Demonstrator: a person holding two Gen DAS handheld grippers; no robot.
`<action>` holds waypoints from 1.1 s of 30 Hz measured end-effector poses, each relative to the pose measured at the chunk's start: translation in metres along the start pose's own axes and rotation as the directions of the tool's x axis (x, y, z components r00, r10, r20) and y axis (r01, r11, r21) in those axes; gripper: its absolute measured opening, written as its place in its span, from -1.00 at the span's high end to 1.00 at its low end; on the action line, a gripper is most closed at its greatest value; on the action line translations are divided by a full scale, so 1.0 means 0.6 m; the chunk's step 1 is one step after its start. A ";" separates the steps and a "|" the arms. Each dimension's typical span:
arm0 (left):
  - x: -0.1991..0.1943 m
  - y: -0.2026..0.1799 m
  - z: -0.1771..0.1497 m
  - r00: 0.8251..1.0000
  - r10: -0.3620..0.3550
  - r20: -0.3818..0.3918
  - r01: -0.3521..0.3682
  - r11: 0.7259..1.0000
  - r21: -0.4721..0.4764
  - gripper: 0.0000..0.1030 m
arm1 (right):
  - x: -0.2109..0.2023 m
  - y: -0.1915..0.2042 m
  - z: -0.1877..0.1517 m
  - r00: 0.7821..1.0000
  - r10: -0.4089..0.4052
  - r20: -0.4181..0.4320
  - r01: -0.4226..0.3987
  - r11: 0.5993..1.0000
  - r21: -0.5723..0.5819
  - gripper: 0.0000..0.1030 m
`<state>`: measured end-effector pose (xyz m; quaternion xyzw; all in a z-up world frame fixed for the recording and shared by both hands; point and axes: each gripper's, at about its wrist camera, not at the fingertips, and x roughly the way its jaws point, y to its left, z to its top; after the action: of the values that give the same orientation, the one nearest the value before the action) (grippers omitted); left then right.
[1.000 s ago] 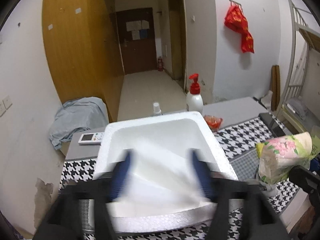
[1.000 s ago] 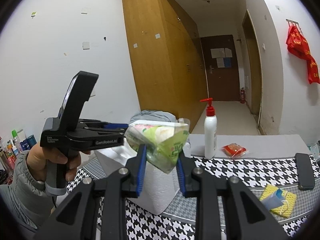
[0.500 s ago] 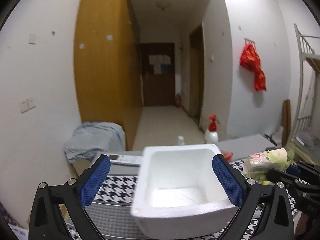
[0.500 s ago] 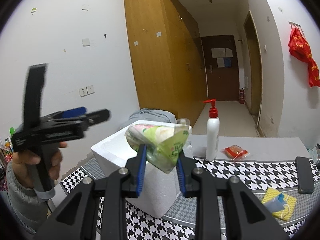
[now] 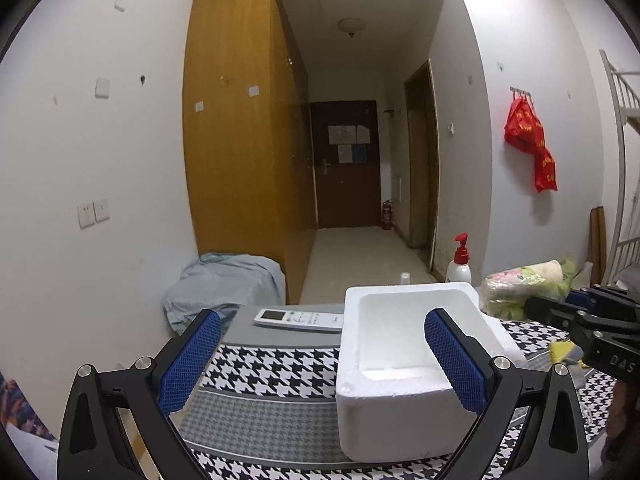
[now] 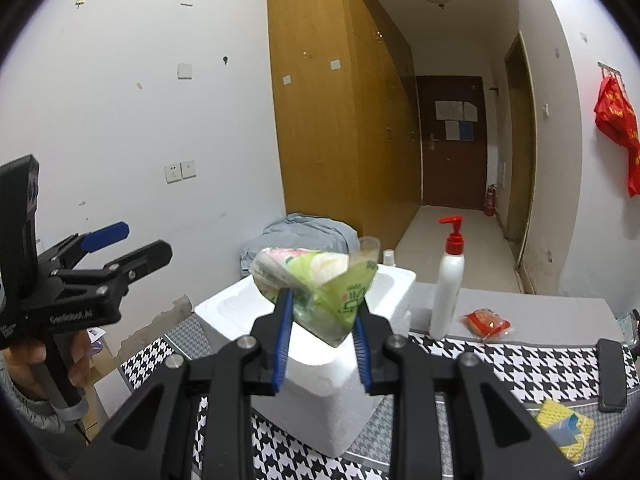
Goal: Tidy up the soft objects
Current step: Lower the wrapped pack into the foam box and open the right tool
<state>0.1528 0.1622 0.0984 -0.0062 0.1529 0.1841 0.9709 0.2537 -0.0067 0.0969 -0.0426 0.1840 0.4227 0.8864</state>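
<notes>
A white foam box (image 5: 416,356) stands open on the houndstooth tablecloth (image 5: 272,372); it also shows in the right wrist view (image 6: 320,392). My right gripper (image 6: 320,344) is shut on a green and pink tissue pack (image 6: 320,284), held above the box's near rim. The pack shows in the left wrist view (image 5: 520,288) to the right of the box. My left gripper (image 5: 320,368) is open and empty, pulled back left of the box; it shows in the right wrist view (image 6: 128,244).
A white remote (image 5: 298,319) lies behind the box. A red-pump lotion bottle (image 6: 448,280), a red snack packet (image 6: 486,322), a black device (image 6: 610,380) and a yellow sponge with a mask (image 6: 564,432) sit to the right. Blue cloth (image 5: 224,288) lies by the wall.
My left gripper has opened wide, risen and drawn back to the left, away from the box. My right gripper has carried the tissue pack a little closer over the box.
</notes>
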 end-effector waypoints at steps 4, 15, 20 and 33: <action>-0.009 0.016 -0.011 0.999 0.031 0.005 -0.031 0.999 -0.034 -0.98 | 0.014 0.011 0.005 1.000 -0.002 -0.014 0.001 1.000 -0.014 0.37; -0.016 0.040 -0.040 0.991 0.136 0.015 -0.135 0.990 -0.035 -0.98 | 0.057 0.037 0.019 0.998 -0.005 -0.068 0.001 0.998 -0.060 0.37; -0.015 0.048 -0.049 0.991 0.136 0.007 -0.135 0.990 -0.046 -0.98 | 0.080 0.044 0.020 0.994 -0.023 -0.108 0.015 0.997 -0.069 0.37; -0.016 0.051 -0.062 0.995 0.103 -0.013 -0.104 0.992 -0.066 -0.98 | 0.092 0.042 0.018 0.989 -0.074 -0.129 0.066 0.996 -0.066 -0.51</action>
<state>0.1226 0.1847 0.0674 -0.0313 0.1515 0.2391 0.9586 0.2694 0.0524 0.0890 -0.1038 0.2272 0.3929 0.8850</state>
